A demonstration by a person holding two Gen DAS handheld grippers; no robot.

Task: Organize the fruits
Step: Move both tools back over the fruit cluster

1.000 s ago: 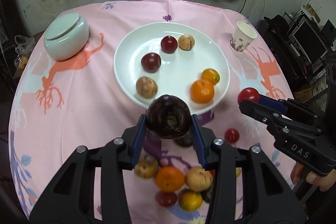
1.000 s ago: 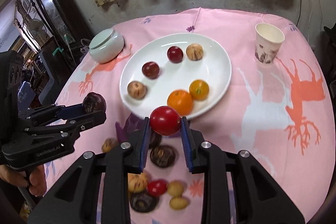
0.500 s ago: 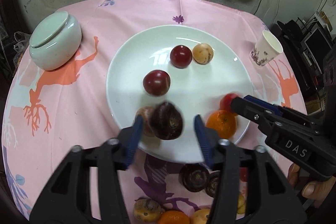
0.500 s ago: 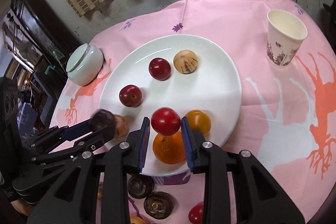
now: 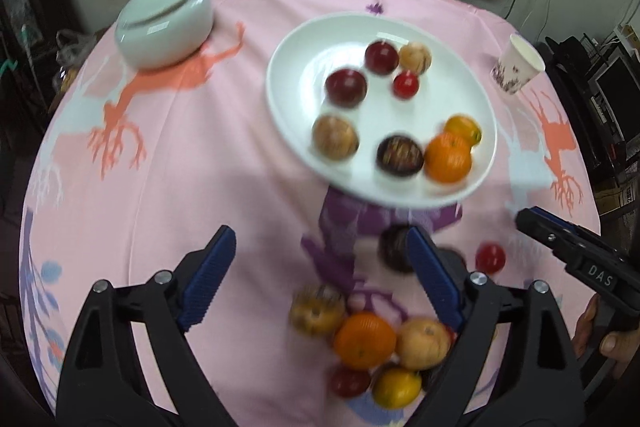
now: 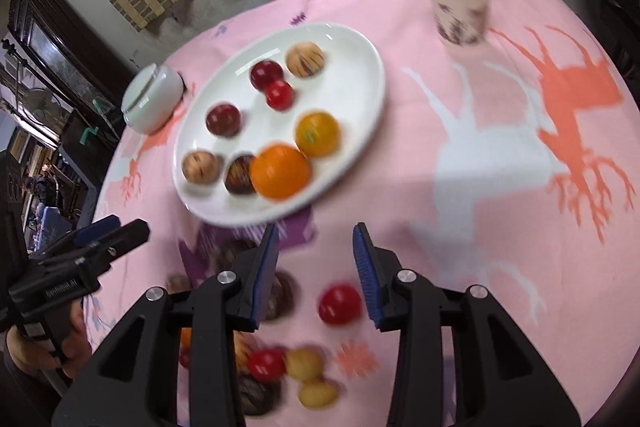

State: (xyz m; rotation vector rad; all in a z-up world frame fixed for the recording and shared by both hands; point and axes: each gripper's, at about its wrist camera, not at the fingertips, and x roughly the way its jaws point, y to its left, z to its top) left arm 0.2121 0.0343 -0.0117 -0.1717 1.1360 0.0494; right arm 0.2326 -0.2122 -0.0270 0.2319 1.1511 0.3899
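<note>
Both fruits carried half a second ago have been released onto the white plate point(image 5: 280, 107): the dark purple fruit point(image 5: 400, 155) now lies beside the large orange point(image 5: 448, 158), and the small red fruit point(image 5: 405, 84) sits against the darker red one near the far rim; both tools have been pulled back off the plate; left tongs point(image 5: 320, 279) are seen spread wide and empty, right tongs point(image 6: 316, 269) likewise apart with nothing between the pads; remaining fruits are heaped on the pink surface point(image 5: 200, 167) near the tools, among them a loose red fruit point(image 6: 339, 304) just below the right tongs and an orange point(image 5: 364, 339) in the pile; these are judged light, round, smooth and prone to rolling, with soft skins easily bruised; hold should be taken across the widest middle with gentle squeeze; the loose red fruit is judged easiest, being apart from its neighbours.
</note>
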